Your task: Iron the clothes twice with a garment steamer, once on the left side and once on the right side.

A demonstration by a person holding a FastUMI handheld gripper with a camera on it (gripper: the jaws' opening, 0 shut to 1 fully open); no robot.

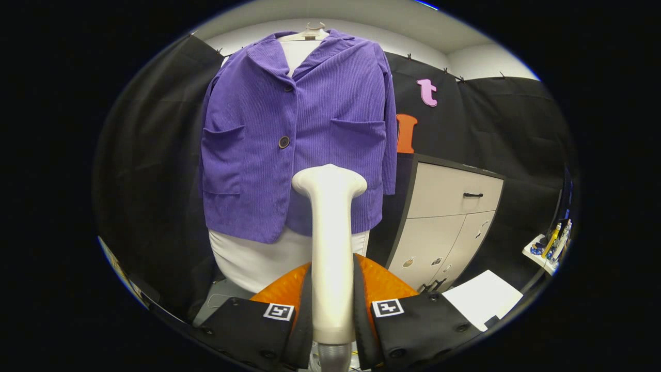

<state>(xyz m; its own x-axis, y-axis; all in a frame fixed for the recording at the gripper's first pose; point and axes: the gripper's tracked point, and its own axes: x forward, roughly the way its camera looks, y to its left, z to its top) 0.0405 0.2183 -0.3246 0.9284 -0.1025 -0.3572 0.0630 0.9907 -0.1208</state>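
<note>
A purple corduroy jacket [294, 144] hangs buttoned on a white hanger [309, 32] over a white ironing form [258, 261], straight ahead of the fingers. My gripper [333, 305] is shut on the white garment steamer [330, 243], both fingers pressing its handle. The steamer stands upright between the fingers. Its wide head [329, 181] shows in front of the jacket's lower hem, near the buttoned front and a little to its right. How far the head is from the cloth cannot be told.
A pale cabinet [446, 222] with a drawer and doors stands to the right of the jacket. A white sheet [483, 299] lies on a surface in front of it. Small bottles [552, 240] sit on a shelf at the far right.
</note>
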